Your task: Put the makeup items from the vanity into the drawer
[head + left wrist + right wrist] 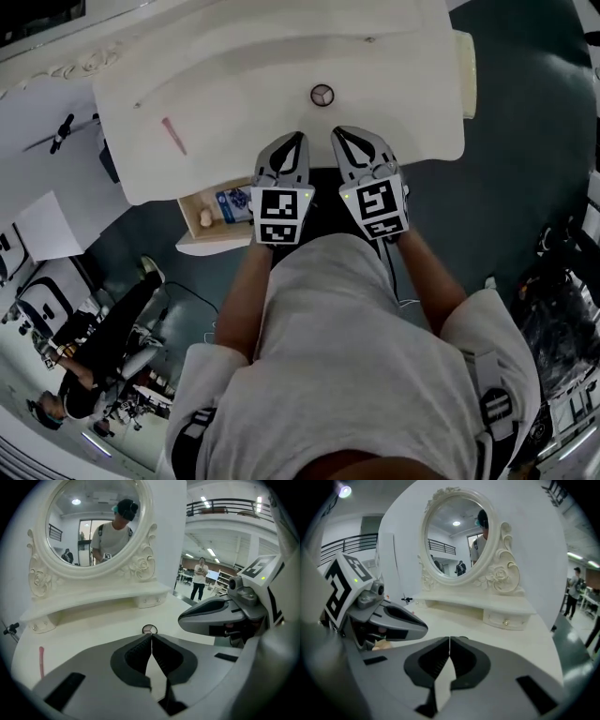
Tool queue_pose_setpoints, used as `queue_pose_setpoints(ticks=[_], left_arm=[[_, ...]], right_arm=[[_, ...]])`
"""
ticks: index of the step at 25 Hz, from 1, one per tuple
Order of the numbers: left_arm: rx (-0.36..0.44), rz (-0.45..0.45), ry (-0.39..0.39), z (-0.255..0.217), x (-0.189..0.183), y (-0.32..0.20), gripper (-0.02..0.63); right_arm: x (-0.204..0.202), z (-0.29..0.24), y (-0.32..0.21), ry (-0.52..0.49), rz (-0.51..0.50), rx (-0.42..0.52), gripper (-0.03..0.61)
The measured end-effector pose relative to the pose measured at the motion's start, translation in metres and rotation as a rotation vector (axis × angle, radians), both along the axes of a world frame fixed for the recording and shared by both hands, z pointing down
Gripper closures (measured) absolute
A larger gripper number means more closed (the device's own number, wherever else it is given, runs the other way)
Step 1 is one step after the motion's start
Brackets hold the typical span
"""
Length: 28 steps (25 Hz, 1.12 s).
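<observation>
1. Vanity (281, 66): cream-white top, two items lying on it.
2. Pink stick (174, 136): lies flat on the left part of the top.
3. Round compact (322, 95): flat, near the front edge.
4. Drawer (202, 247): pulled open below the left front, holding a blue packet (232, 203) and a beige egg-shaped item (206, 217).

Cream vanity (281, 84); pink stick (174, 136); blue-wht pkt (232, 203); tan drawer (190, 204).

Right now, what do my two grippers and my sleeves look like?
The left grey plastic gripper and right grey plastic gripper match: black ribbed pads, each bearing a white cube with black square markers. You wear a light grey short-sleeved T-shirt.
</observation>
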<state>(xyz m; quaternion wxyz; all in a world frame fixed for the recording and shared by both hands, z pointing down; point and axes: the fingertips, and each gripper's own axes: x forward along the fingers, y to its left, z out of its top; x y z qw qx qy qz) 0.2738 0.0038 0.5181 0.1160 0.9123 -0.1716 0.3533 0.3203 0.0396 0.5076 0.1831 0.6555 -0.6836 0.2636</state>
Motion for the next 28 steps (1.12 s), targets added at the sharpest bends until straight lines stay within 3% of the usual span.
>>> queue_pose_setpoints(ticks=[6,13,19,22,24,28], left_arm=[[-0.008,0.069,-0.054,0.025,0.026,-0.002,0.606],[0.029,0.086,-0.106,0.040,0.044,-0.011,0.606],[0.015,0.108,-0.144,0.054,0.055,-0.014,0.602],[0.003,0.114,-0.147,0.058,0.061,-0.014,0.464],[-0.011,0.119,-0.153,0.062,0.064,-0.013,0.424],[-0.014,0.125,-0.188,0.073,0.067,-0.013,0.403]], right_arm=[[0.013,0.012,0.006,-0.031,0.038,-0.030,0.563],[0.023,0.016,0.008,-0.054,0.059,-0.044,0.563],[0.031,0.020,0.008,-0.056,0.060,-0.053,0.563],[0.034,0.021,0.009,-0.058,0.063,-0.056,0.563],[0.035,0.022,0.009,-0.060,0.066,-0.055,0.563],[0.036,0.025,0.013,-0.067,0.068,-0.062,0.563]])
